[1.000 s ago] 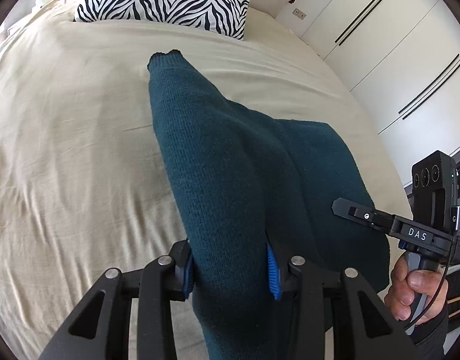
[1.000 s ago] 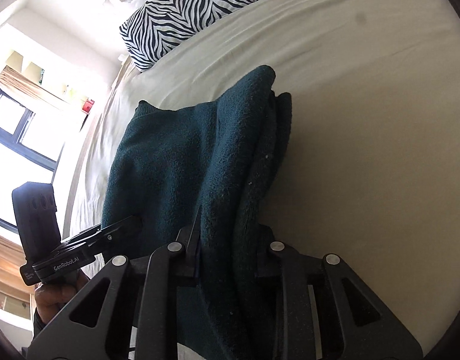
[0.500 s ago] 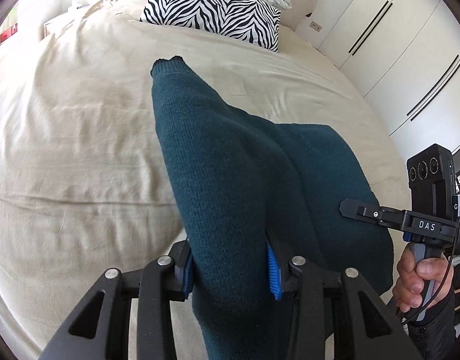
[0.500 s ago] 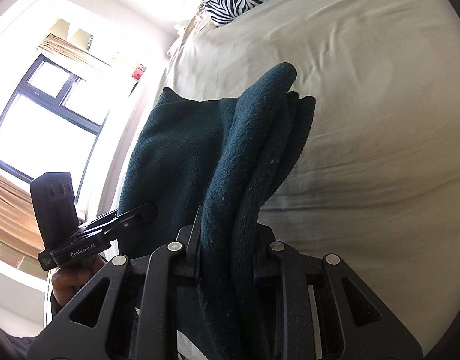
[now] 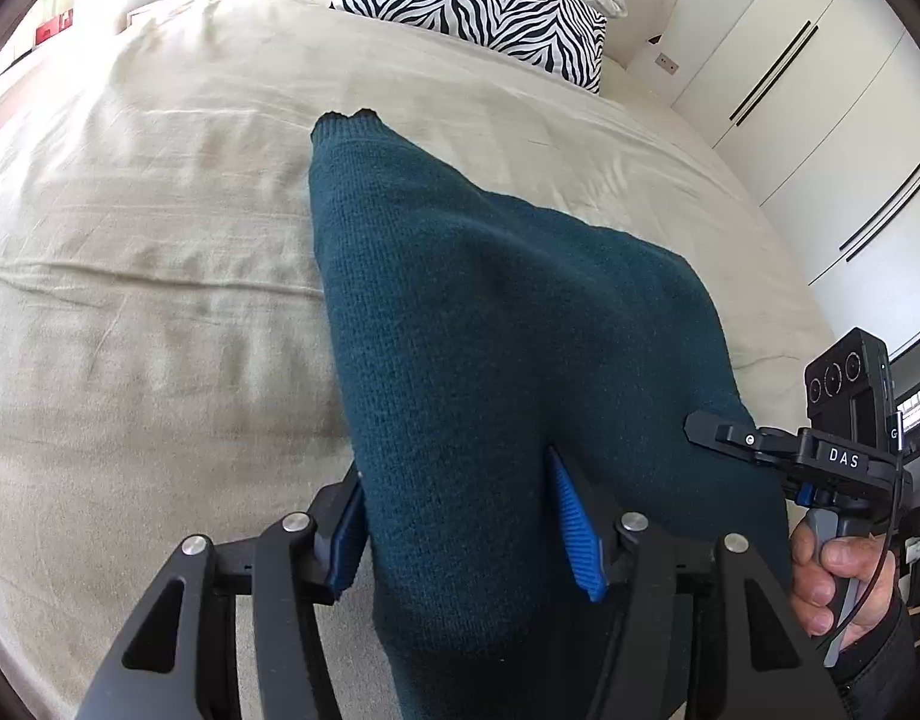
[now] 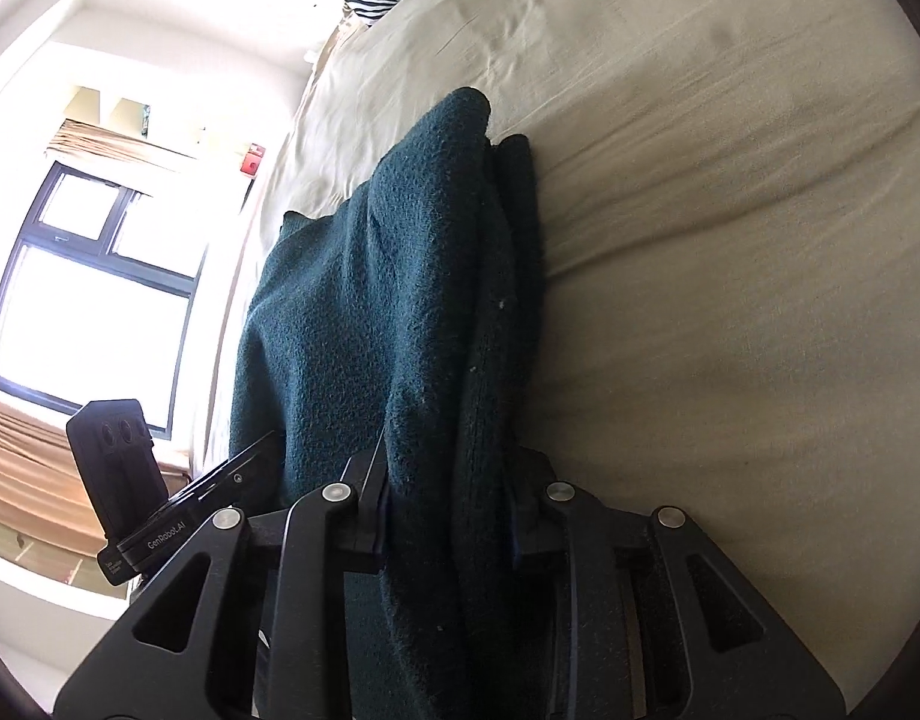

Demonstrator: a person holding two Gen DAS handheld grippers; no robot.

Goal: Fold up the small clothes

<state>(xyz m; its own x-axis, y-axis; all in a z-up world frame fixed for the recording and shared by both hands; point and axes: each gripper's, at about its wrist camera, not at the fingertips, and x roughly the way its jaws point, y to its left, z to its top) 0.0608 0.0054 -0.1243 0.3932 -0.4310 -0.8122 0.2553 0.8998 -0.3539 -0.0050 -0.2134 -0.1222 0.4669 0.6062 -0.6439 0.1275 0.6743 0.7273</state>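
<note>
While the dark teal sweater [image 5: 490,360] drapes across the beige bedsheet [image 5: 159,300], one bunched edge runs between the left gripper [image 5: 460,516] jaws, which are opening, blue pads drawing off the knit. Right gripper [image 6: 447,516] also easing open, though a thick folded edge remains pinched. Zebra pillow [image 5: 478,6] well beyond; white wardrobe [image 5: 820,120] alongside.

My left wrist camera looks steeply down along my fingers, close over the sweater [image 5: 496,372], bed [image 5: 159,300] running toward twelve o'clock. My right wrist camera, equally close, faces the window [image 6: 93,288] at nine. Both views share sweater and zebra pillow [image 5: 478,6].
</note>
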